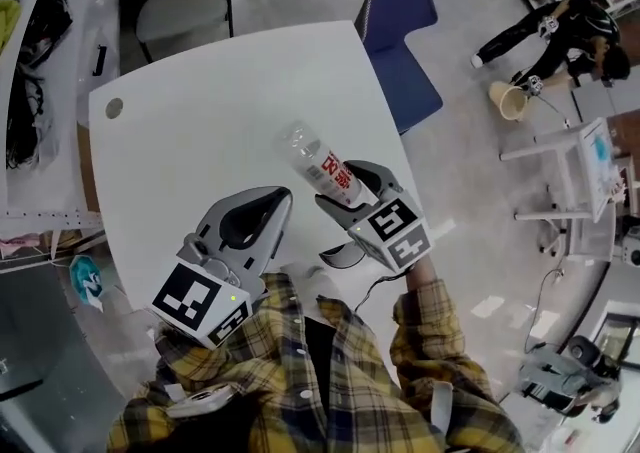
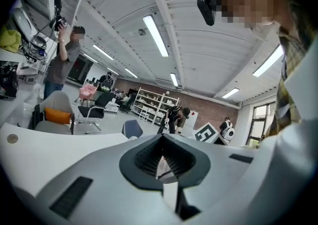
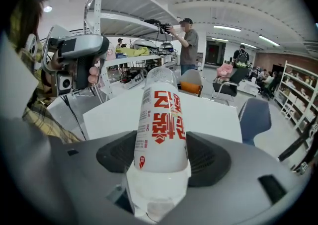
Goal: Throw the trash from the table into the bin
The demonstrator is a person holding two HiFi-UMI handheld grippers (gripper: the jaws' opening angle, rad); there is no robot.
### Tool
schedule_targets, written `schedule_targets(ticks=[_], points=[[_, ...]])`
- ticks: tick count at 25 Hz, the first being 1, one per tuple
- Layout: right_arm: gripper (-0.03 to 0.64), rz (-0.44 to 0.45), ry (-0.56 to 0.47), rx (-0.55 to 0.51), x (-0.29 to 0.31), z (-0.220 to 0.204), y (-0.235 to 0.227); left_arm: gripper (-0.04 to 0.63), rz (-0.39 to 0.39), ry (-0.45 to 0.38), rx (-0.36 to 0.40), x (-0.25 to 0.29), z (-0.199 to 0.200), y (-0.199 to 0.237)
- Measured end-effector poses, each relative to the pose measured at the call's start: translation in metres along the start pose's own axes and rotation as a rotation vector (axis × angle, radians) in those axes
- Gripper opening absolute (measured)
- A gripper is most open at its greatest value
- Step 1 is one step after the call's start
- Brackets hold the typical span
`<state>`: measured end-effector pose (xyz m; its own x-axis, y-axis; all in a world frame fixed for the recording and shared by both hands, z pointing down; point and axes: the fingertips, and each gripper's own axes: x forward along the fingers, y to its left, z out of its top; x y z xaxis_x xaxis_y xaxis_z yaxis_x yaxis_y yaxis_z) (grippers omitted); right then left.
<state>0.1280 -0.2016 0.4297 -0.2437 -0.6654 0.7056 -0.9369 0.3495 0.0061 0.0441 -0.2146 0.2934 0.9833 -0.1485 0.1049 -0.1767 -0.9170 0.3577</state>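
Head view: my right gripper [image 1: 350,189] has its jaws clamped on a clear plastic bottle [image 1: 318,163] with a red-lettered label. The bottle is carried above the white table [image 1: 190,131], near the table's right edge, and its free end points away from me. The right gripper view shows the bottle standing out from between the two dark pads. My left gripper [image 1: 275,203] sits just beside it over the near edge, jaws drawn together with nothing between them. A blue chair [image 1: 400,41] stands off the far right corner.

Bottle [image 1: 322,169] over table [image 1: 200,131]; chair [image 1: 400,41] behind table
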Motion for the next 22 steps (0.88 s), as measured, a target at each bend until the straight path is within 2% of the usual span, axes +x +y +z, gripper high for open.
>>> schedule_targets(ticks=[6,11,16,22], points=[[0.298,-0.059,-0.015,0.056,-0.06,-0.047,-0.02,0.008,-0.063,0.011,0.03,0.041,-0.006,-0.061],[0.298,-0.042,-0.022,0.063,-0.111,-0.095,-0.03,0.008,-0.073,0.003,0.046,0.077,-0.019,-0.129],[0.298,-0.001,-0.025,0.047,-0.162,-0.146,-0.04,0.008,-0.023,-0.022,0.046,0.104,-0.037,-0.195],[0.298,0.053,-0.007,0.031,-0.205,-0.203,-0.047,0.008,0.065,-0.025,0.03,0.119,-0.066,-0.248]])
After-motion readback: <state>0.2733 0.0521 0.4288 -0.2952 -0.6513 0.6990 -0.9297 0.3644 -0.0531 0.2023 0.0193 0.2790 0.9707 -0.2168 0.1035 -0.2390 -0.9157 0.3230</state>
